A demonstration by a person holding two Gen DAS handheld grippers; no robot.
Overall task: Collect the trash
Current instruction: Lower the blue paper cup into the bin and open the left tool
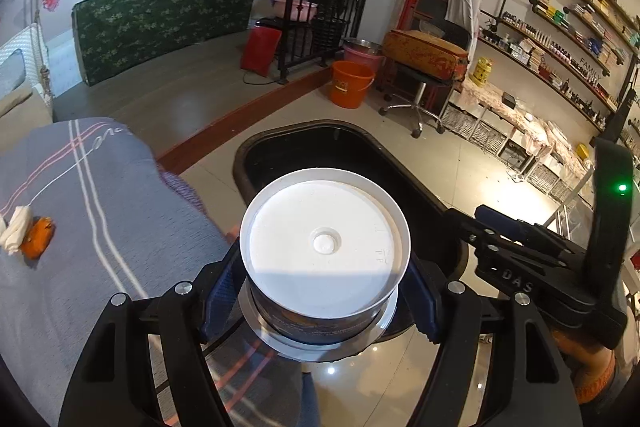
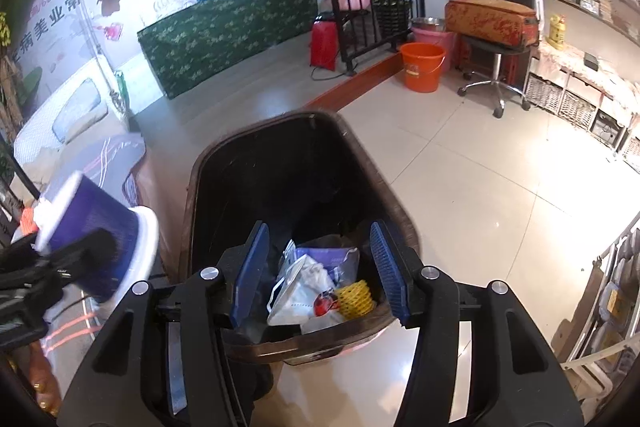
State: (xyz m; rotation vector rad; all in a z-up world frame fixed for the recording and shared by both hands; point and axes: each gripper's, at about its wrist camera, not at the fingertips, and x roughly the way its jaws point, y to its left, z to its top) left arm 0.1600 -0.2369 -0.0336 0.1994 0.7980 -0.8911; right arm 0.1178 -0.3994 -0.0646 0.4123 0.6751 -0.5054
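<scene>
Grey striped cloth on the table (image 1: pixel 100 211) spreads to my left, with a black plastic trash bin (image 1: pixel 256 151) on the tiled floor beside it. My left claw (image 1: pixel 320 287) is clamped on a round dark-walled paper cup with a white base (image 1: pixel 324 247), held above the bin's near rim. My right claw (image 2: pixel 320 267) hangs over the bin with its pads apart and nothing between them. A white face mask (image 2: pixel 296 295) and yellow foam netting (image 2: pixel 356 299) lie inside the bin. Crumpled white tissue (image 1: pixel 16 229) touches an orange peel (image 1: pixel 38 237) on the cloth.

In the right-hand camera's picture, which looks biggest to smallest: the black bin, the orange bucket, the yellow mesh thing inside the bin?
1. Black plastic trash bin
2. Orange plastic bucket, though it stands farther away
3. Yellow mesh netting
</scene>
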